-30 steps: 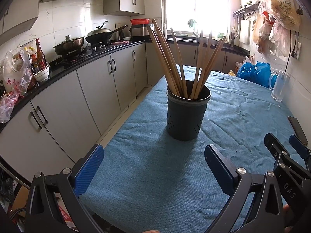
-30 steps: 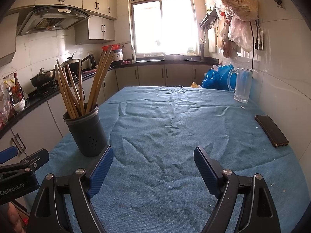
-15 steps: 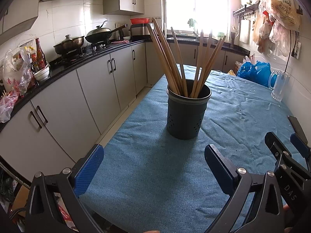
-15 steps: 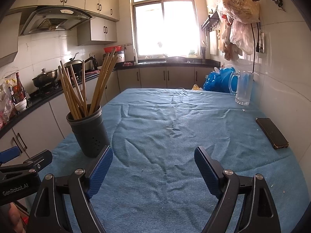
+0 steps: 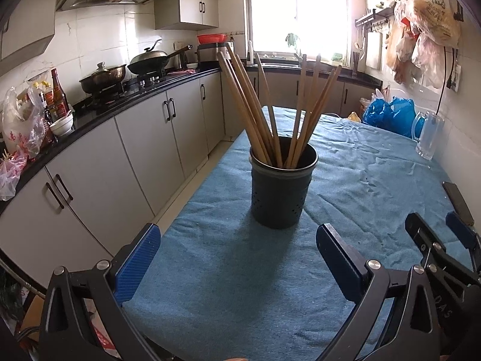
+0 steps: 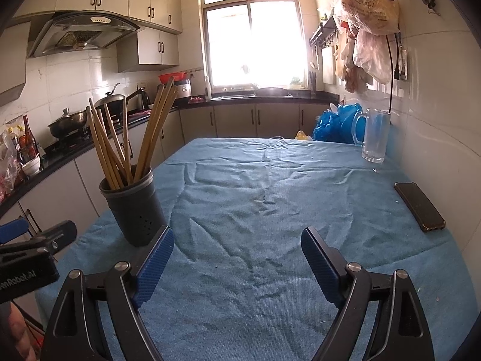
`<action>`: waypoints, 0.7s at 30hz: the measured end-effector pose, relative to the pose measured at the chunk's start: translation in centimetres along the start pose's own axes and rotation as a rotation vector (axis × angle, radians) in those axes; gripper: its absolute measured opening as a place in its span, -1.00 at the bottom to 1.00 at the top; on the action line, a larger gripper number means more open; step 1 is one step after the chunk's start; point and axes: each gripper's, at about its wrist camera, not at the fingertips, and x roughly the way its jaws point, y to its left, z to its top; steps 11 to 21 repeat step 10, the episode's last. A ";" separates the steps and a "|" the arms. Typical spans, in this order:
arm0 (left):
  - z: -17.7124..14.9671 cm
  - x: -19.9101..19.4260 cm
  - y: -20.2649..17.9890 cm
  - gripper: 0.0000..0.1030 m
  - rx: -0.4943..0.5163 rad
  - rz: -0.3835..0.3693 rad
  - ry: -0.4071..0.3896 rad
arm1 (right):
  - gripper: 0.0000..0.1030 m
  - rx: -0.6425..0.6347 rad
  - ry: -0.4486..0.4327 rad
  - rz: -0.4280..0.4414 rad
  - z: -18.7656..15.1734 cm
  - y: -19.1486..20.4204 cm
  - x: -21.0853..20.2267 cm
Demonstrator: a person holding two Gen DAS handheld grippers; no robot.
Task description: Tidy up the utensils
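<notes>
Left gripper [image 5: 237,258] low over near edge of table, angled down and forward; jaws wide apart, blue pads facing each other, nothing between them but cloth. Right gripper [image 6: 237,255] likewise low at the near edge, tilted slightly downward, jaws spread wide, empty. The two sit side by side: in the left wrist view the right gripper's fingers show at the lower right; in the right wrist view the left gripper's body shows at the lower left, with a bit of the person's hand [image 6: 15,334] below it. Just ahead of the left gripper, centred between its pads but well clear of them, stands the dark perforated utensil holder [image 5: 281,192], upright on the blue tablecloth [image 5: 216,285]. Wooden chopsticks [image 5: 270,108] stand in it, fanned out in two loose bunches, one leaning left, one leaning right. From the right wrist view the holder sits left of the gripper, just beyond its left pad; contact cannot be told. Farther out: black phone [image 6: 419,206] flat near the right wall, glass mug [image 6: 374,138] near the far right corner, blue plastic bag [image 6: 336,123] behind it. Counter along the left with wok [image 5: 150,60], lidded pot [image 5: 103,75], sauce bottles [image 5: 57,93]. Bright window [image 6: 252,45] at the far end.
</notes>
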 end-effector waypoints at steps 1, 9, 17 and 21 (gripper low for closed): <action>0.0 0.1 -0.2 0.99 0.004 -0.001 0.003 | 0.75 -0.001 -0.003 0.004 0.1 -0.1 0.0; 0.6 0.1 -2.4 0.99 0.046 -0.024 0.008 | 0.78 0.011 0.004 0.014 0.6 -1.5 0.4; 0.6 0.0 -2.9 0.99 0.052 -0.033 0.010 | 0.78 0.018 0.012 0.012 0.5 -1.8 0.5; 0.6 0.0 -2.9 0.99 0.052 -0.033 0.010 | 0.78 0.018 0.012 0.012 0.5 -1.8 0.5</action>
